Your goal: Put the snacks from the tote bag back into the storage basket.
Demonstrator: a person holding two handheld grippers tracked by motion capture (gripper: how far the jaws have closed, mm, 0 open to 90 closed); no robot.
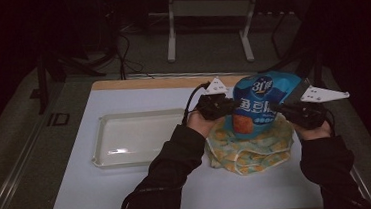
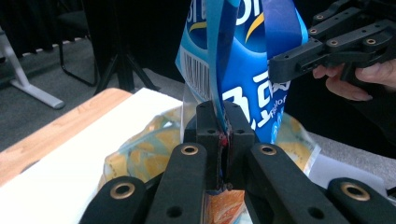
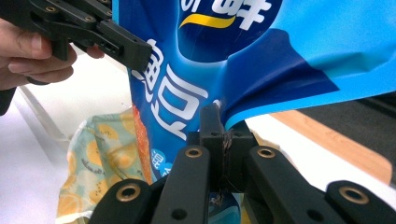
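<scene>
Here, right of centre in the high view, two dark-sleeved forearms rise from the bottom edge, hands angled inward. The glossy blue snack bag (image 1: 262, 103) hangs between them above a crinkled yellow-patterned bag (image 1: 250, 152) on the white table (image 1: 80, 193). Left gripper (image 2: 223, 135) and right gripper (image 3: 223, 140) each pinch a bag edge, jaws tight together.

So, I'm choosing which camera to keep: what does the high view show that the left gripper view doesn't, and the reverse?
High view alone: the clear tray lying left of the bags, and both of the person's forearms.

Left gripper view alone: the barcode on the blue bag, and the left gripper pinched shut on that bag's edge, seen close up.

Shared: the blue bag, the yellow patterned bag beneath it, the right gripper and the white table.
</scene>
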